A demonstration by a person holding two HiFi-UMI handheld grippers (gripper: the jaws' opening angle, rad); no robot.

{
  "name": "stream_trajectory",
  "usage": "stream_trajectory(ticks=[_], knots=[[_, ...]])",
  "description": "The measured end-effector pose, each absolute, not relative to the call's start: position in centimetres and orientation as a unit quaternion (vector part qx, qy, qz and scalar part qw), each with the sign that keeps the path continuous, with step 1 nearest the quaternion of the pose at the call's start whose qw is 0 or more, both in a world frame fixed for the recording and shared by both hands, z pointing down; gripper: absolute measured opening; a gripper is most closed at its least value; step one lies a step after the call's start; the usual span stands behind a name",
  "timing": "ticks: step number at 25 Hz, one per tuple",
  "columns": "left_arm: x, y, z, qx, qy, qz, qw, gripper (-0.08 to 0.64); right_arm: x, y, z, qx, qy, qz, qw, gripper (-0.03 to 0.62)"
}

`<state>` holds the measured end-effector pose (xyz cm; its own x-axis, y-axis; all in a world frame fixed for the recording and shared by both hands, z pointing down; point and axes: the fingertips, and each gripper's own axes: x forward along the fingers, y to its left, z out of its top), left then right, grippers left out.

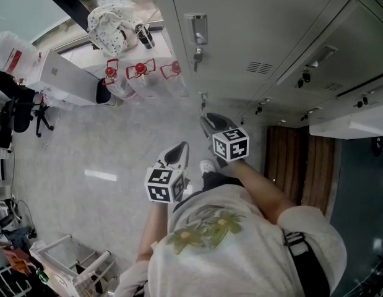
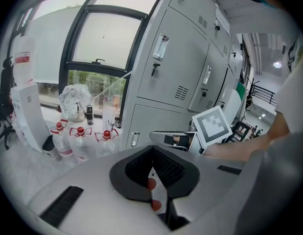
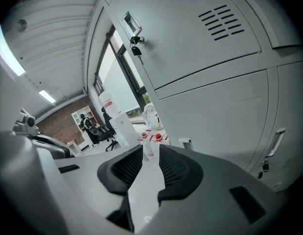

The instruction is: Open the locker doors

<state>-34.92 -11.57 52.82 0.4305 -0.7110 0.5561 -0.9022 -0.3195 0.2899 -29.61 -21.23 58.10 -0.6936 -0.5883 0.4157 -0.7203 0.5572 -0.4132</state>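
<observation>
The locker doors (image 3: 205, 58) near me are unopened; my left tool (image 2: 152, 153) is closed and empty, my right tool (image 3: 150, 153) part-open and empty.

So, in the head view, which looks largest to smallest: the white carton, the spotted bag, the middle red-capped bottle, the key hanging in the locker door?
1. white carton and spotted bag: they look about alike, so I do not rank them.
2. middle red-capped bottle.
3. key, clearly the smallest.
</observation>
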Motion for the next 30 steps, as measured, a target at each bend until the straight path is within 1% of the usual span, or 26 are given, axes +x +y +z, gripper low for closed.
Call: stream_trajectory(ticks=[6, 13, 19, 24, 30], knots=[[-35.2, -12.5, 53.3, 0.793, -0.514, 0.158, 0.287, 0.031, -30.3, -22.9, 60.4, 0.389, -0.87, 0.274, 0.132, 0.106], [-35.4, -13.2, 53.8, 0.797, -0.507, 0.173, 0.278, 0.031, -30.8, -25.3, 62.7, 0.422, -0.858, 0.255, 0.14, 0.107], [-36.0, -14.3, 54.8, 0.794, -0.509, 0.173, 0.285, 0.031, -31.6, -27.1, 64.8, 0.43, -0.857, 0.225, 0.171, 0.107], [-36.5, -15.2, 55.8, 0.787, -0.513, 0.169, 0.298, 0.031, -31.7, -28.4, 66.6, 0.44, -0.846, 0.246, 0.172, 0.107], [-36.8, -15.9, 56.7, 0.786, -0.51, 0.171, 0.306, 0.031, -32.1, -29.7, 68.0, 0.447, -0.842, 0.243, 0.179, 0.107]])
